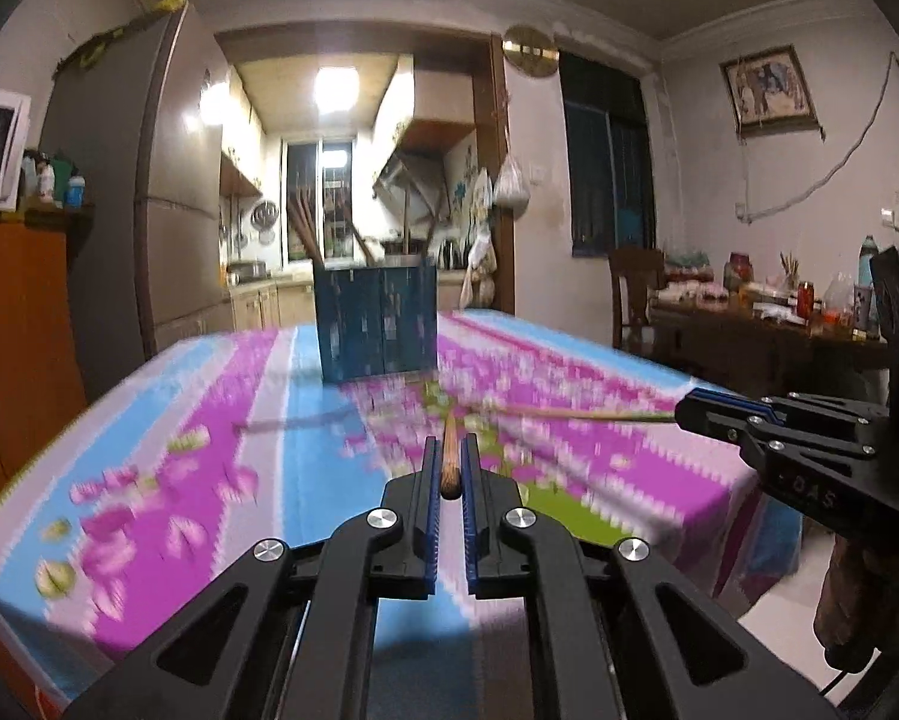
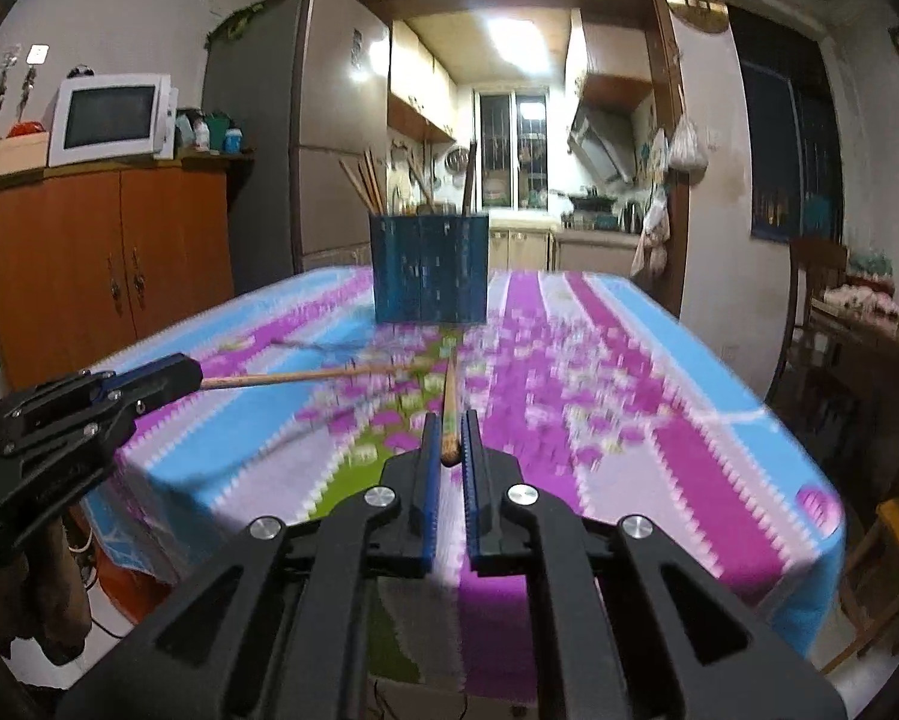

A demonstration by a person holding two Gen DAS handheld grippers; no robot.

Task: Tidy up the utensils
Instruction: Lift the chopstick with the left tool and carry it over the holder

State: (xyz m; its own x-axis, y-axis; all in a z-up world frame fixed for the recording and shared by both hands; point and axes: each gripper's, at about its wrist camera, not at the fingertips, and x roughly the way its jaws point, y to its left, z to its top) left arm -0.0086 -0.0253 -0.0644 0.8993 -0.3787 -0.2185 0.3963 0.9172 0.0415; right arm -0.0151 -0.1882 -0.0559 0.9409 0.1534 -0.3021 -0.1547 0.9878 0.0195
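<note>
My left gripper [image 1: 449, 441] is shut on the thick end of a wooden chopstick [image 1: 448, 465], which points forward above the table. At the right of the left wrist view, my right gripper [image 1: 682, 411] is shut on a second chopstick [image 1: 569, 414] that reaches left. In the right wrist view the right gripper [image 2: 449, 417] grips its chopstick [image 2: 449, 393], and the left gripper [image 2: 196, 373] comes in from the left with the other chopstick [image 2: 293, 378]. A blue utensil holder [image 1: 377, 324] [image 2: 428, 267] stands at the table's far side. Several chopsticks stand upright in it.
The table [image 2: 659, 420] carries a cloth striped in pink, blue and white. A fridge [image 2: 305, 138] and an orange cabinet [image 2: 107, 264] with a microwave [image 2: 110, 117] stand to the left. To the right are a cluttered side table [image 1: 779, 324] and a wooden chair [image 1: 632, 288].
</note>
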